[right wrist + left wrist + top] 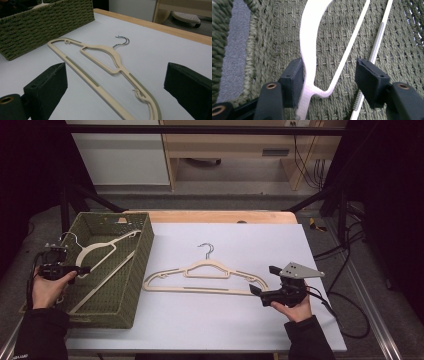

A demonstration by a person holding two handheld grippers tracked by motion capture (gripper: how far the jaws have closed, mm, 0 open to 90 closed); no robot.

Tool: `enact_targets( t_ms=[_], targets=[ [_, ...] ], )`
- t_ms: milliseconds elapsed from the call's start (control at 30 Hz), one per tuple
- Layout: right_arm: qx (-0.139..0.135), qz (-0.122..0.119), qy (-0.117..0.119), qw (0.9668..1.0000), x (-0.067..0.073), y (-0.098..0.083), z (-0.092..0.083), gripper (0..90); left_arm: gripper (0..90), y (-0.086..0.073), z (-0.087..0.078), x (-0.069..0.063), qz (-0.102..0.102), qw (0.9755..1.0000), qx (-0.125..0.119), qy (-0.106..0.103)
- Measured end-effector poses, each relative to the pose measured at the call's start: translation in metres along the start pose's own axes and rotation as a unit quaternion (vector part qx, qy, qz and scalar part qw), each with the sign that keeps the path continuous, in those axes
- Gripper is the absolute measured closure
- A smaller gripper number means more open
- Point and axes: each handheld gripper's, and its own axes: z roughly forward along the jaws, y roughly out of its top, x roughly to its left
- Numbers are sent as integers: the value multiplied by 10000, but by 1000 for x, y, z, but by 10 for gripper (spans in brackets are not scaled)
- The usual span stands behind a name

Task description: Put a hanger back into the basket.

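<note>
Both claws gape, left astride a basket's hanger, right over white tabletop.

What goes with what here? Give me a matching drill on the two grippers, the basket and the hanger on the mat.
1. left gripper
2. right gripper
3. woven basket
4. hanger on the mat

a. green, at the table's left
b. jaws open, nothing between them
c. lying flat, hook pointing away
d. jaws apart around a hanger arm inside the basket

Pairs: 1-d, 2-b, 3-a, 4-c
</note>
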Motion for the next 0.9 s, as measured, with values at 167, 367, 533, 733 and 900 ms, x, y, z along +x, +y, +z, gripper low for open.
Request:
enact_targets(
  t_ms=[167, 367, 533, 733, 900],
  targets=[
    [-14, 28, -16, 10000, 0, 0, 0, 55, 399, -2, -4, 3, -20, 10000, -39, -76],
    [-30, 30, -20, 10000, 0, 0, -1, 54, 395, -2, -13, 2, -13, 9996, -220, -195],
    [-37, 30, -20, 10000, 0, 1, -1, 53, 382, 0, -26, -3, 21, 9975, -629, -324],
    [-50, 11, -22, 10000, -1, 1, -2, 52, 333, 4, -46, -24, 331, 9889, -1313, -618],
    [-52, 36, -21, 10000, -2, 1, -1, 52, 269, 7, -66, -52, 747, 9738, -1913, -975]
  ],
)
